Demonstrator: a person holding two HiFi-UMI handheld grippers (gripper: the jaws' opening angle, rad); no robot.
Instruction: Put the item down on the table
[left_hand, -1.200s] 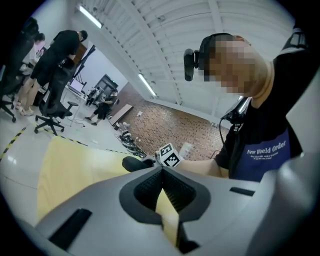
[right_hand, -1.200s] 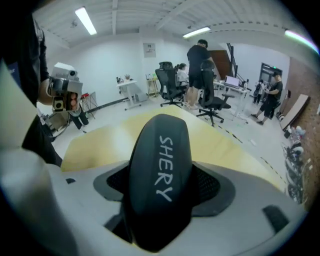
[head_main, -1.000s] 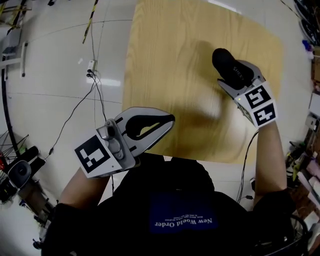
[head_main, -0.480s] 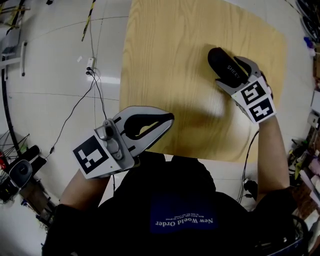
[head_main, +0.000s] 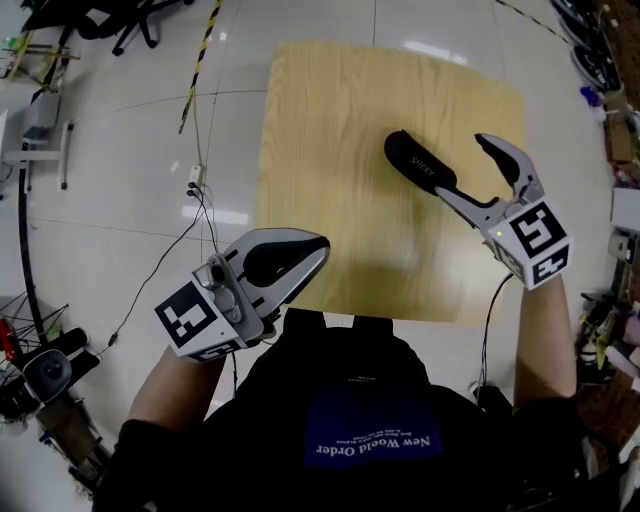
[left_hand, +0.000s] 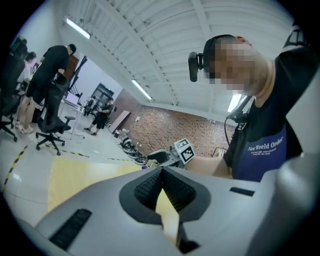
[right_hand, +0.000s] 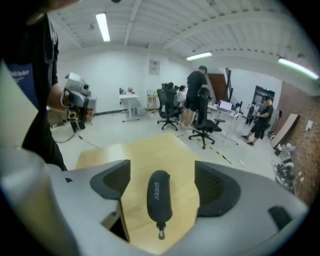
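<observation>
Black oblong case (head_main: 419, 171) lying flat on the light wooden table (head_main: 330, 140).
The case is slim with rounded ends. White "SHERY" lettering runs along its top and a small metal zip pull hangs off one end. It rests on its long side on the table's right half in the head view, set at a slant to the table's edges.
</observation>
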